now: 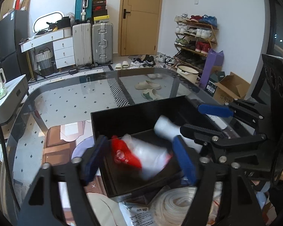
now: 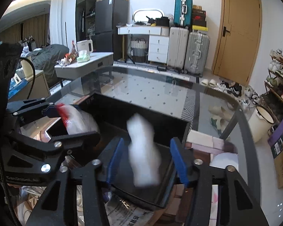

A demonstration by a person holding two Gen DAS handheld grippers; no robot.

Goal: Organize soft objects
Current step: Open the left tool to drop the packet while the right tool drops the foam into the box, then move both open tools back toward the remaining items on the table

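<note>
A black open box (image 1: 122, 116) (image 2: 160, 116) stands on the glass table. In the left wrist view my left gripper (image 1: 141, 158) is open, its blue fingers either side of a blurred red-and-clear plastic packet (image 1: 141, 156) over the box. In the right wrist view my right gripper (image 2: 147, 160) is open around a blurred white soft object (image 2: 143, 154) over the box. The white object (image 1: 166, 127) and right gripper (image 1: 198, 124) also show in the left wrist view; the packet (image 2: 75, 118) and left gripper (image 2: 66, 120) show in the right wrist view.
The glass table (image 1: 75, 94) (image 2: 151, 86) has a dark rim. A cream coiled roll (image 1: 177, 205) and a printed bag (image 1: 137, 214) lie below the left gripper. Pale boxes (image 2: 201, 139) lie right of the black box. Suitcases, a shoe rack and a door stand behind.
</note>
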